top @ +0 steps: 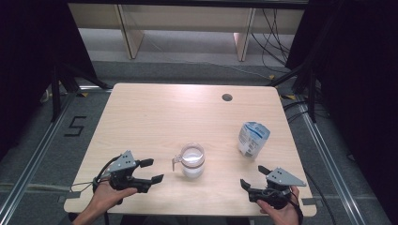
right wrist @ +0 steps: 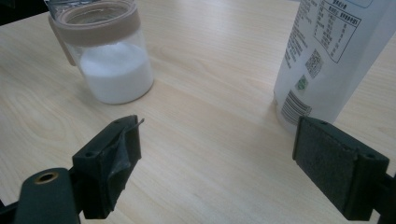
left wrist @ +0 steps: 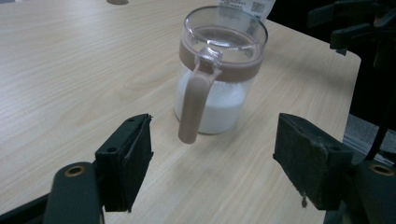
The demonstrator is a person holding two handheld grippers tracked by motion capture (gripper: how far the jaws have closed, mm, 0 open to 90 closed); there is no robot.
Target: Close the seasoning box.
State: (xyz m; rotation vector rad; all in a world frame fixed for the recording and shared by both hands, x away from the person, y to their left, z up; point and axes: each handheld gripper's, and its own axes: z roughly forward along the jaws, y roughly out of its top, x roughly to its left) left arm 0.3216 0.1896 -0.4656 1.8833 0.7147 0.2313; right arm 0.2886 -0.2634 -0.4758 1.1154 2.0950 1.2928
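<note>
Standing mid-tabletop (top: 155, 117), jar (top: 192, 161) of white powder; left gripper (top: 149, 171) and right gripper (top: 252, 176), jaws released, empty. Left gripper view reveals its handle (left wrist: 192, 107); right gripper view, pouch (right wrist: 327, 56) label.

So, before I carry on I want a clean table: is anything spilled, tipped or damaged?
Nothing spilled or tipped: the jar of white powder and the pouch both stand upright on the table. One oddity: the pad on the right gripper looks frayed and peeling.
</note>
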